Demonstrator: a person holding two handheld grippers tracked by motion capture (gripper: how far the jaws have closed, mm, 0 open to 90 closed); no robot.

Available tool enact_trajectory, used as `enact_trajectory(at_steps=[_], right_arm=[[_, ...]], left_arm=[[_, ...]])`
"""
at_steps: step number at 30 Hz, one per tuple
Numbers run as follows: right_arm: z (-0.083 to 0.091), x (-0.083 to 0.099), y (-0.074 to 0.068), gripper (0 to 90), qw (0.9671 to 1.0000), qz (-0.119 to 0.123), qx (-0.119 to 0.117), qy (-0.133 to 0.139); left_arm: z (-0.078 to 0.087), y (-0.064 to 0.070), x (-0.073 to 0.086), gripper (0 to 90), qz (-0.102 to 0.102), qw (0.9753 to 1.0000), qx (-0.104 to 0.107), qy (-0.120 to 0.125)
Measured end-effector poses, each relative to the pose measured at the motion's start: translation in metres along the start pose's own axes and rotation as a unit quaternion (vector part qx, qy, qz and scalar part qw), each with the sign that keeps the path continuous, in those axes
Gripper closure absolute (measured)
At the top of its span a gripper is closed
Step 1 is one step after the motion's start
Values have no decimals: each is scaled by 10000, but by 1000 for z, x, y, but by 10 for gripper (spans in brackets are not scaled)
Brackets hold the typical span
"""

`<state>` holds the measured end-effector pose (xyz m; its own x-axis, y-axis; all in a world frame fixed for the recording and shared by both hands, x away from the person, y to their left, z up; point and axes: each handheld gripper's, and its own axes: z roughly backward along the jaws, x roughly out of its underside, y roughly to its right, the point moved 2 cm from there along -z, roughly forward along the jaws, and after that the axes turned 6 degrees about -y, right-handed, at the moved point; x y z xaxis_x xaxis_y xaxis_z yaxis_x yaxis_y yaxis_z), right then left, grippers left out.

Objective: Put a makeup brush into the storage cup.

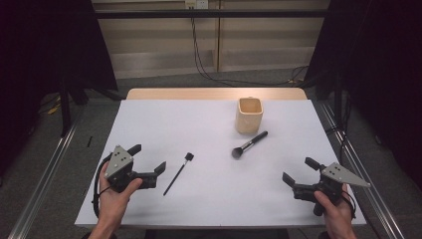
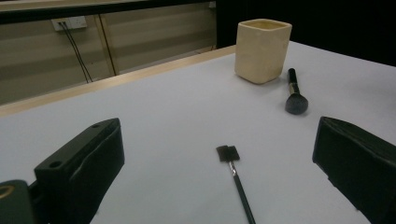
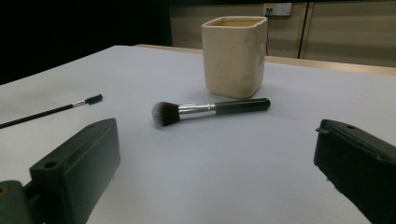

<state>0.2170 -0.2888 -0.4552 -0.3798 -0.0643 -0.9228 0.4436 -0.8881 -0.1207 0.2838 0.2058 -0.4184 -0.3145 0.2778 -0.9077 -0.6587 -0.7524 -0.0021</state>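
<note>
High view: I see my left gripper (image 1: 151,158) and right gripper (image 1: 298,171) both released, jaws apart. Thin applicator (image 1: 178,173) lies just beside the left; powder brush (image 1: 249,144) rests near the beige cup (image 1: 249,115), path unobstructed.

My left gripper (image 1: 149,160) and right gripper (image 1: 299,171) are both chunky black two-jaw units, each topped with a grey three-cornered plate dotted with small holes. Black cable loops off each, forearms bare.
</note>
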Motion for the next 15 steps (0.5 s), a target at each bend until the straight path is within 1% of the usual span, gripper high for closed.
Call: enact_trajectory(at_steps=[3, 5, 7, 10, 12, 15], right_arm=[[0, 0, 0, 3, 10000, -9, 3, 15], [0, 0, 0, 3, 10000, -14, 6, 3], [0, 0, 0, 3, 10000, -8, 3, 3], [-1, 0, 0, 3, 10000, -14, 9, -2], [-1, 0, 0, 3, 10000, -23, 5, 7], [-1, 0, -1, 3, 10000, -45, -15, -2]], left_arm=[[-6, -2, -3, 27, 28, 9999, 51, -117], [-9, -2, -5, 29, 26, 9999, 8, -117], [-12, -4, -7, 30, 28, 9998, 42, -166], [-18, -6, -9, 28, 98, 9997, 46, -238], [-22, -9, -8, 32, 69, 9993, -19, -363], [-28, -11, -7, 36, 133, 9982, 34, -583]])
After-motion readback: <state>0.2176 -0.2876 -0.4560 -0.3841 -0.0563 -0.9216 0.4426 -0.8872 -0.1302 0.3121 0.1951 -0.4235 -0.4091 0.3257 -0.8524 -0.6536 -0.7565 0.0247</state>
